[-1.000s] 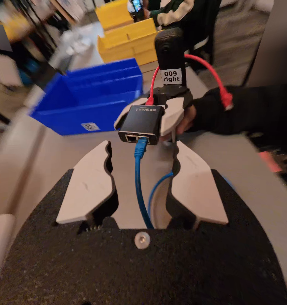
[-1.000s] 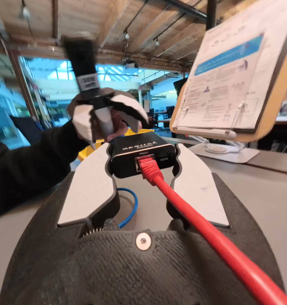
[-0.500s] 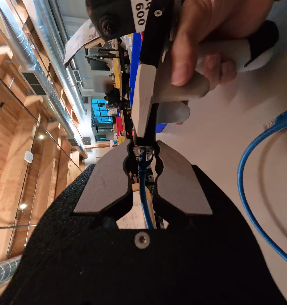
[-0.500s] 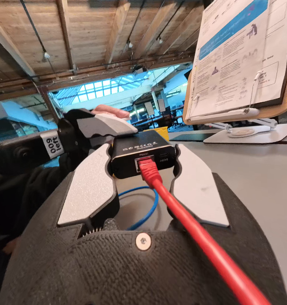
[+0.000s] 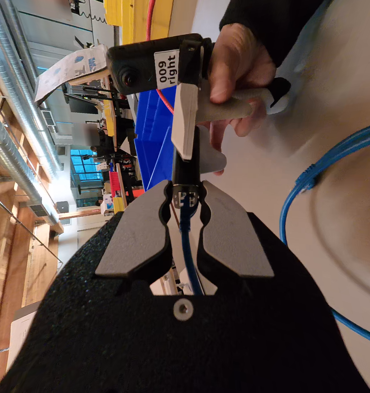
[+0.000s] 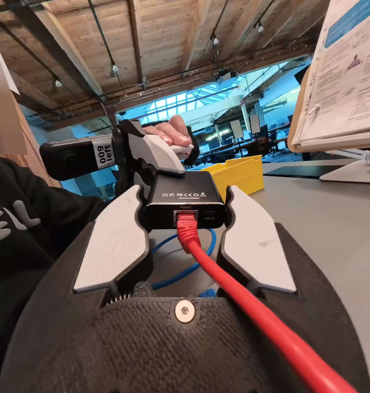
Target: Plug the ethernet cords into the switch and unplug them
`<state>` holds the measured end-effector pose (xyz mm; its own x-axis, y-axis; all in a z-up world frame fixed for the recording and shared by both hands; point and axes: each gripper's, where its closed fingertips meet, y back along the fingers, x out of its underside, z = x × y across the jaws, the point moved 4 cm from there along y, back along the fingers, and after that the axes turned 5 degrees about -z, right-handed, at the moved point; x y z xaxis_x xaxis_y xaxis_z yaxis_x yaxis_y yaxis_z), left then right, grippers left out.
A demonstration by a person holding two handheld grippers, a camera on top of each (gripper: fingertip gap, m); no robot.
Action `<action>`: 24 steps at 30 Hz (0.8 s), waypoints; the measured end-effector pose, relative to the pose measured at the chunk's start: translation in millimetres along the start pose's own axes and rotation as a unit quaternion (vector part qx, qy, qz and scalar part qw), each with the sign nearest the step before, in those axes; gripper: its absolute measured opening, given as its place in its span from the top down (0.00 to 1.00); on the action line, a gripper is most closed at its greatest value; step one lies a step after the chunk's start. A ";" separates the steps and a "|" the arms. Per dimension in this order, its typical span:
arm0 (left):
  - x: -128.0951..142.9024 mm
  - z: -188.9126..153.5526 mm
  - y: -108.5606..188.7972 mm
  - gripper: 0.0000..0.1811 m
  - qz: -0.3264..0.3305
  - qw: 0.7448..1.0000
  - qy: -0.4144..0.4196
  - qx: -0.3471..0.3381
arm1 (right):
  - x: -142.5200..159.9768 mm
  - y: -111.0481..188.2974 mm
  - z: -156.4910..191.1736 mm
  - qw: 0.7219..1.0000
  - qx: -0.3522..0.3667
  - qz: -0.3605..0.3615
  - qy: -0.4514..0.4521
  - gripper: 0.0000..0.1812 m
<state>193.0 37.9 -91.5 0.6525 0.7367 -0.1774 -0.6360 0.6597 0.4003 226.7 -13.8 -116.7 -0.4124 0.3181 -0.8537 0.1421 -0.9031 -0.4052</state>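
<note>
A small black switch (image 6: 184, 191) is held above the grey table (image 6: 307, 223). My right gripper (image 6: 185, 189) is shut on its two sides. A red cord (image 6: 222, 276) is plugged into the port facing the right wrist camera. A blue cord (image 5: 187, 244) is plugged into the opposite end of the switch (image 5: 186, 168). My left gripper (image 5: 186, 187) is rolled on its side and clamps that end from top and bottom, with the blue plug between its fingers. From the right wrist view, the left gripper (image 6: 165, 161) has one finger lying on the switch's top.
The blue cord's slack loops on the table (image 5: 286, 212). A blue bin (image 5: 152, 131) and a yellow bin (image 6: 239, 172) stand behind. A document stand (image 6: 339, 85) with a white base (image 6: 354, 170) is at the right. A person's black sleeve fills the left of the right wrist view.
The left gripper was open and upright, back from the switch. It rolled sideways, moved in along the blue cord and closed at the switch's end. The right gripper kept its hold.
</note>
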 end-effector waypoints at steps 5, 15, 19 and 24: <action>-1.5 4.6 5.4 0.87 -0.016 1.000 -0.003 -0.013 | -2.1 -3.0 4.3 1.000 -0.002 0.020 0.020 0.60; 7.8 36.6 28.9 0.76 -0.070 0.980 0.156 -0.106 | -23.1 9.3 -4.6 0.993 0.062 -0.052 0.087 0.60; 25.9 48.3 40.1 0.75 -0.165 0.862 0.477 -0.046 | -23.8 11.2 -2.0 0.983 0.077 -0.039 0.159 0.60; 48.2 2.8 23.4 0.69 -0.166 0.741 0.635 0.143 | -11.1 -3.8 13.6 0.968 0.043 -0.008 0.246 0.60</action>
<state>210.7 88.5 -88.1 -0.2767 0.2070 -0.9384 -0.2950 0.9111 0.2879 218.6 -17.8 -101.3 0.0684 0.4122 -0.9085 0.0545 -0.9108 -0.4092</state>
